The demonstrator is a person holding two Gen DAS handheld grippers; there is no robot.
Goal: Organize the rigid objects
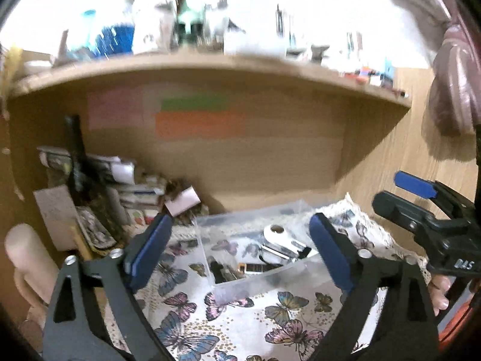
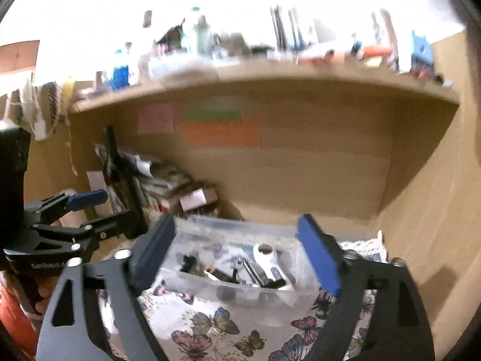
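A clear plastic box point(image 1: 228, 285) point(image 2: 300, 297) stands on a butterfly-print cloth point(image 1: 240, 325) point(image 2: 210, 325) inside a wooden desk alcove. In it lie a white and chrome tool point(image 1: 278, 242) point(image 2: 267, 260) and several small dark items point(image 1: 222, 270) point(image 2: 204, 267). My left gripper point(image 1: 240, 252) is open and empty, its blue pads wide apart just short of the box. My right gripper point(image 2: 237, 258) is open and empty, spread across the box's near side. Each gripper shows at the edge of the other's view, the right point(image 1: 421, 198) and the left point(image 2: 78, 210).
A pile of books, papers and a small box point(image 1: 126, 195) point(image 2: 168, 186) fills the alcove's back left corner. A cluttered wooden shelf point(image 1: 210, 63) point(image 2: 270, 72) runs overhead. The alcove's side wall point(image 2: 427, 210) stands close on the right. Coloured notes point(image 1: 198, 120) stick to the back panel.
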